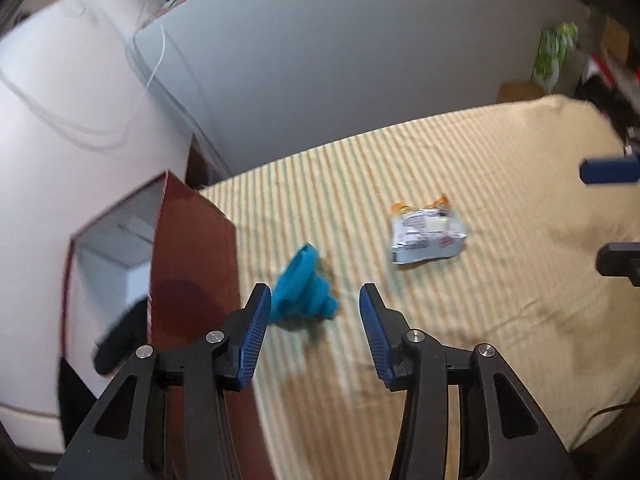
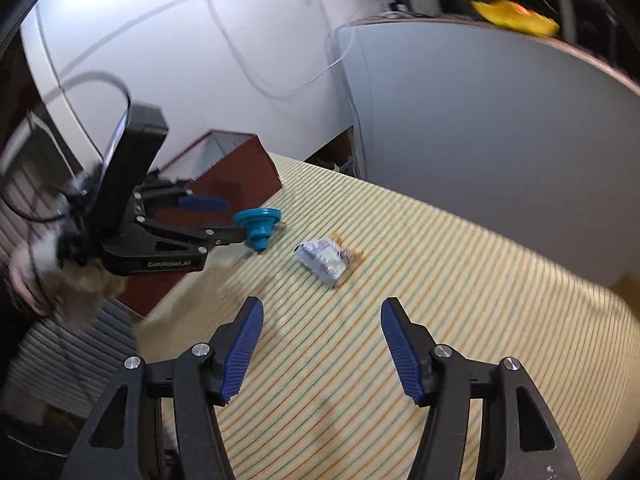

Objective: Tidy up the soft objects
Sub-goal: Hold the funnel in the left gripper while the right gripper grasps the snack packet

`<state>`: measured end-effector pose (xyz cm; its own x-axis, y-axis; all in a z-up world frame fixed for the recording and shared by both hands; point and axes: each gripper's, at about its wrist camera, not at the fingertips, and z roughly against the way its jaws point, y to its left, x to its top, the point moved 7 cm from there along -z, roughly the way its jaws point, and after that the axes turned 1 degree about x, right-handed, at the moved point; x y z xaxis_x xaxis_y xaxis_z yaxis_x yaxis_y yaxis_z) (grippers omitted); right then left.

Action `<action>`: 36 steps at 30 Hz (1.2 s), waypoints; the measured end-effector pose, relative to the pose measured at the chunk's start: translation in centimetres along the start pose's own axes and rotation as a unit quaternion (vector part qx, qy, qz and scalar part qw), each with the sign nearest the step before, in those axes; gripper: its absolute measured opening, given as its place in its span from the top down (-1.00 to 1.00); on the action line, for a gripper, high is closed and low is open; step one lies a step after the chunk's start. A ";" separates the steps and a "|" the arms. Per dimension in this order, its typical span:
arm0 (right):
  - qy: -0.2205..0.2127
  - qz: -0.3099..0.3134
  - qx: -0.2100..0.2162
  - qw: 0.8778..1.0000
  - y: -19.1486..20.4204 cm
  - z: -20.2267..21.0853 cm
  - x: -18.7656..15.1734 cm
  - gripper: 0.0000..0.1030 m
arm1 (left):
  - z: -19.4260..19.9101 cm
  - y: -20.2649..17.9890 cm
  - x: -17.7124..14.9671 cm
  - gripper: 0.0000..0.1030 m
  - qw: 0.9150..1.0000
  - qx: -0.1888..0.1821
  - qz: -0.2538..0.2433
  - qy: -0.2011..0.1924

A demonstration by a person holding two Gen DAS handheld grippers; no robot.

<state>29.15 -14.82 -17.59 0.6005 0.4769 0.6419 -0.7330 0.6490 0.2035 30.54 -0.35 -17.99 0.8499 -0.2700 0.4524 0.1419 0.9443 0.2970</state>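
Observation:
A teal collapsible silicone funnel (image 1: 300, 292) (image 2: 256, 226) sits blurred just above the striped cloth (image 1: 480, 320) beside the box. My left gripper (image 1: 316, 320) (image 2: 230, 220) stands open around it. The funnel is close to the left pad (image 1: 258, 320) and well apart from the other pad. A crumpled silver snack packet (image 1: 428, 236) (image 2: 326, 262) lies flat further out on the cloth. My right gripper (image 2: 320, 344) (image 1: 612, 216) is open over bare cloth short of the packet, with nothing between its fingers.
An open red-brown box (image 1: 192, 264) (image 2: 236, 168) stands at the cloth's left edge with a dark item (image 1: 120, 340) inside. A grey partition (image 1: 320, 60) backs the surface, with a yellow thing (image 2: 516, 16) on top. A hand in a fuzzy sleeve (image 2: 80, 288) holds the left gripper.

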 end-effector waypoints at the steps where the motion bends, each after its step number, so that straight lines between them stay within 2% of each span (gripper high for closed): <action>1: 0.003 0.013 -0.004 1.000 0.2 -0.7 0.3 -0.11 | -0.1 0.2 0.1 0.13 1.000 0.003 -0.005 0.000; 5: 0.019 0.051 -0.005 0.999 1.0 -3.7 0.8 -0.11 | -1.6 0.5 0.4 0.13 1.000 -0.005 -0.008 0.008; 8: 0.026 0.047 0.011 0.999 1.1 -5.3 1.0 -0.11 | -2.8 0.4 0.6 0.13 1.000 -0.007 -0.006 0.018; 13: 0.035 0.055 0.016 0.998 1.2 -7.2 0.8 -0.11 | -4.9 -0.1 0.6 0.13 0.999 -0.035 0.023 0.031; 20: 0.045 0.067 0.001 0.997 1.1 -9.9 1.2 -0.11 | -6.3 0.2 0.4 0.13 0.999 -0.032 0.017 0.041; 25: 0.047 0.078 -0.016 0.996 0.9 -11.1 1.5 -0.11 | -7.3 0.7 1.2 0.13 0.998 -0.044 0.023 0.047; 28: 0.049 0.086 -0.023 0.995 0.9 -11.9 1.7 -0.12 | -6.6 0.5 0.6 0.14 0.997 -0.049 0.031 0.050; 34: 0.047 0.078 -0.025 0.996 0.5 -12.6 2.0 -0.12 | -7.2 0.4 0.2 0.32 0.996 -0.052 0.043 0.055; 36: 0.048 0.076 -0.027 0.996 0.2 -12.8 2.0 -0.12 | -6.8 0.2 0.3 0.47 0.997 -0.051 0.040 0.053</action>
<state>34.27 -6.11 -25.76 0.5133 0.6249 0.5883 -0.8011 0.5948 0.0672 34.29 1.01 -23.53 0.9085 -0.1774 0.3784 0.1181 0.9775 0.1746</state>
